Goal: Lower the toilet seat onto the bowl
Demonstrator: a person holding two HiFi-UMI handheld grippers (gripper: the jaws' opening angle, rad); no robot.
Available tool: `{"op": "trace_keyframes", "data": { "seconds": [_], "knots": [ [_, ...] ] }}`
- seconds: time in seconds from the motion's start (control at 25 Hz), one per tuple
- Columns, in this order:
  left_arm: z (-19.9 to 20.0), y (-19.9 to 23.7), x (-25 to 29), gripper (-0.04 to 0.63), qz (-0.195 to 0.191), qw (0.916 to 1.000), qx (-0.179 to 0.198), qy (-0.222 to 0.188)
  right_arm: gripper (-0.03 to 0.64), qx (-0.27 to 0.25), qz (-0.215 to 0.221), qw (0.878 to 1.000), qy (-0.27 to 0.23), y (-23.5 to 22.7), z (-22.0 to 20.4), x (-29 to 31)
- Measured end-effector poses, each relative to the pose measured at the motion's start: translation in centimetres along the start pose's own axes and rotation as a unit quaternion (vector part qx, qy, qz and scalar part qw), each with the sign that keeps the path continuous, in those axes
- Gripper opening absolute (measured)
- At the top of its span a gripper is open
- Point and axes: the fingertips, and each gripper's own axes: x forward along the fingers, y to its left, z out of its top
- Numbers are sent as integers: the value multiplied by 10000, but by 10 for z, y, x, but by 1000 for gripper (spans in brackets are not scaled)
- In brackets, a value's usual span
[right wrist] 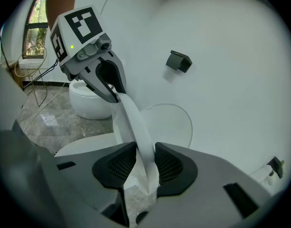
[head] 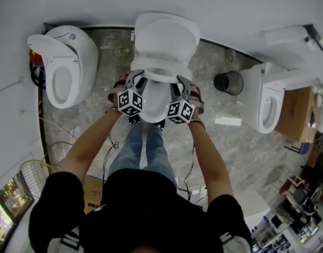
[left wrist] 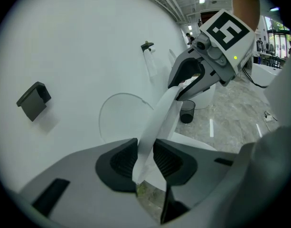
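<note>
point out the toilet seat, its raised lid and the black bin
toilet seat [left wrist: 159,122]: left gripper view, middle of its visible edge
raised lid [head: 166,36]: head view, middle of its inner face
black bin [head: 235,82]: head view, its side wall

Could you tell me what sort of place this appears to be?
Likely a sanitaryware showroom or test area: a left toilet, middle toilet and right toilet stand unpartitioned on one marbled floor, a cardboard box beside the last.

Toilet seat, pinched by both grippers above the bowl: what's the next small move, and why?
Probably lower both hands evenly: the left gripper and right gripper each pinch the toilet seat, which stands tilted, clear of the bowl.
</note>
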Motion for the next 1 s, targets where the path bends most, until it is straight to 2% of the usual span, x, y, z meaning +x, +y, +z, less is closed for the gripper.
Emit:
{"op": "trace_keyframes", "data": {
  "seconds": [0.36,0.72,1.0],
  "knots": [
    [-18,-30,-16,104,129,9996,248,66,126,-294,21,9996,6,34,-10,-17],
    [-38,-62,-25,112,69,9986,452,258,123,-358,72,9993,78,68,-23,-28],
    [-54,-84,-32,120,5,9974,550,468,121,-595,78,9980,184,92,-33,-36]
  ]
}}
